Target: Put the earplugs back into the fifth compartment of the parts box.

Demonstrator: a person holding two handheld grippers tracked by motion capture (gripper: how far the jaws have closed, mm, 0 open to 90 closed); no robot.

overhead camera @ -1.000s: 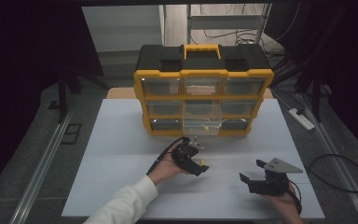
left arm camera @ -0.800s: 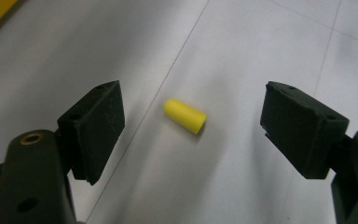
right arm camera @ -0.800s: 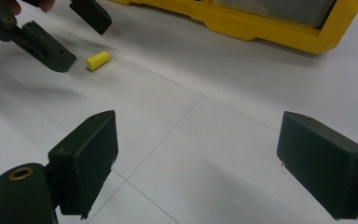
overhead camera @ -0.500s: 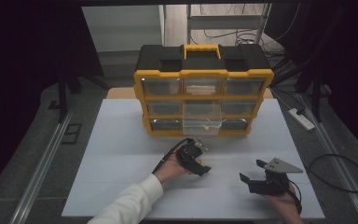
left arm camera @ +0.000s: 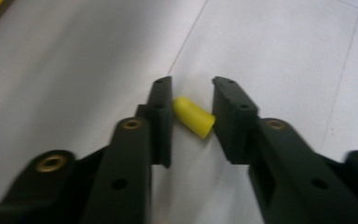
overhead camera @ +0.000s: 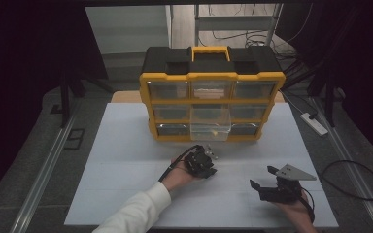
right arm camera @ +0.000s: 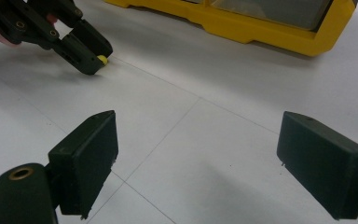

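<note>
Left gripper (left arm camera: 192, 100) farther forward, around yellow cap (left arm camera: 193, 116).

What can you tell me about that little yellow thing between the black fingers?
The little yellow piece is a short, smooth cylinder with one rounded end, plastic or foam by its look. It lies on its side on the white table, between the open fingers of the left gripper. One finger looks to touch it; the other stands apart.

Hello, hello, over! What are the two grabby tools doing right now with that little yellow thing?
Left tool open, jaws either side of the yellow piece on the white table. Right tool open, holding nothing. Nothing blocking.
</note>
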